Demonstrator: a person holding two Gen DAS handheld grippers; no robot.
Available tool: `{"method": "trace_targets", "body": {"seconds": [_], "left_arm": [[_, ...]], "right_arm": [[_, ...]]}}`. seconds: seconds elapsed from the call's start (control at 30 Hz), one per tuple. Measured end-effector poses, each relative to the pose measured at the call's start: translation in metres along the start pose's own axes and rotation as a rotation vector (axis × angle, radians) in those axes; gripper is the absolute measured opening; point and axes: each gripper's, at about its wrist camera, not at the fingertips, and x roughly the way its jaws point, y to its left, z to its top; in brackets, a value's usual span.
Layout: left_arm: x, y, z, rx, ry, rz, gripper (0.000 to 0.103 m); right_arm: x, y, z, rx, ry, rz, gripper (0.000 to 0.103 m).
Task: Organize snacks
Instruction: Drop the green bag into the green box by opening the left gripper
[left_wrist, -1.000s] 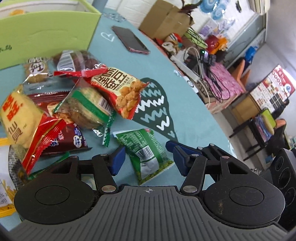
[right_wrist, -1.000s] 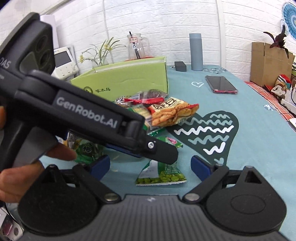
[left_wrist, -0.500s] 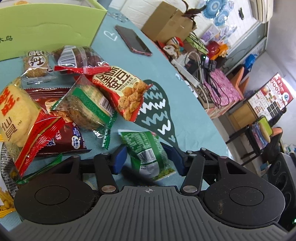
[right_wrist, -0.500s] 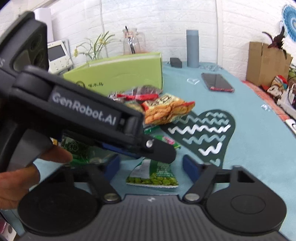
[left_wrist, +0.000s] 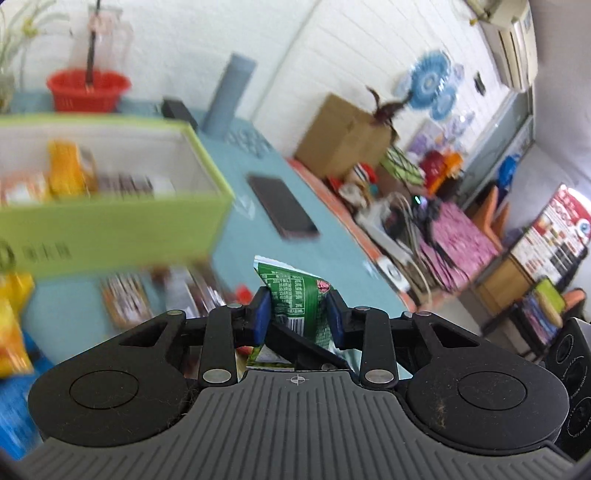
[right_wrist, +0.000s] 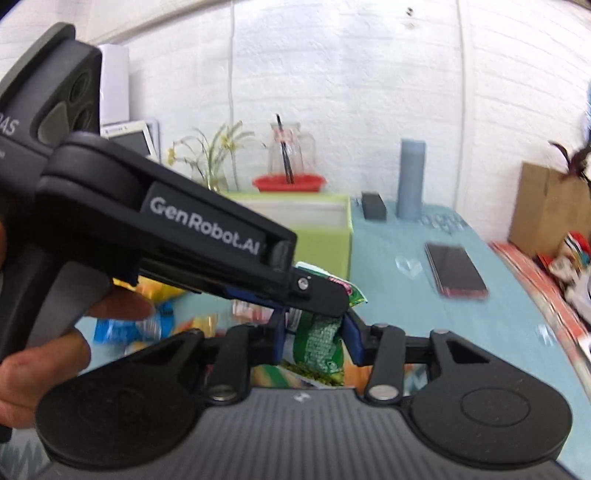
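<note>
We hold a black two-finger left gripper (left_wrist: 298, 314) whose blue pads (left_wrist: 260, 313) have just been closing and now press on both sides of a small green foil snack packet with white print and a barcode (left_wrist: 295, 297), lifted clear of the light blue tablecloth (left_wrist: 258, 229) and standing nearly upright between the fingers. In the right wrist view our black right gripper (right_wrist: 314, 336) has also just been closing, and its blue pads (right_wrist: 352, 338) squeeze a crumpled green packet (right_wrist: 319, 341); the tip of the left gripper (right_wrist: 317, 291) lies across the top of that green wrapper, so we cannot tell whether both tools clamp one packet or two. A hand (right_wrist: 44, 354) wraps around the left tool's handle at the left edge of that view. Behind the lifted packet sits an open lime-green cardboard box (left_wrist: 122, 221) with white inner walls, already containing yellow and dark wrapped snacks (left_wrist: 66, 173), though blur hides their details. More loose snack packets (left_wrist: 125, 299) lie on the cloth in front of the box, with yellow and blue wrappers (right_wrist: 147, 325) near the hand. Further back we see a dark smartphone (left_wrist: 282, 210) lying flat, a tall grey cylindrical bottle (right_wrist: 410, 179), a red plastic basket (left_wrist: 88, 90) and a brown cardboard carton (left_wrist: 343, 138).
</note>
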Motion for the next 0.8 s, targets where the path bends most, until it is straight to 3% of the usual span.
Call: {"method": "trace_targets", "body": {"seconds": [0.27,0.47,0.5,0.53,0.6,0.7,0.8], "left_arm": [[0.030,0.064,0.099,-0.046,-0.082,0.104,0.009],[0.079,0.114,0.116,-0.106,-0.022,0.098,0.011],[0.082,0.119,0.114,-0.109,-0.020,0.094,0.018],[0.081,0.122,0.113,-0.109,-0.022,0.090,0.032],[0.068,0.122,0.109,-0.095,-0.062,0.081,0.046],[0.039,0.107,0.102,-0.027,-0.106,0.121,0.047],[0.005,0.089,0.082,0.023,-0.144,0.126,0.055]], "right_arm": [[0.115,-0.012,0.076,-0.044,-0.012,0.081,0.048],[0.177,-0.020,0.070,-0.038,0.069,0.093,0.054],[0.180,-0.023,0.068,-0.025,0.075,0.093,0.058],[0.181,-0.027,0.068,-0.012,0.068,0.087,0.066],[0.172,-0.032,0.067,0.008,0.032,0.087,0.073],[0.137,-0.034,0.066,0.020,-0.019,0.061,0.079],[0.098,-0.029,0.061,0.024,-0.056,0.068,0.097]]}}
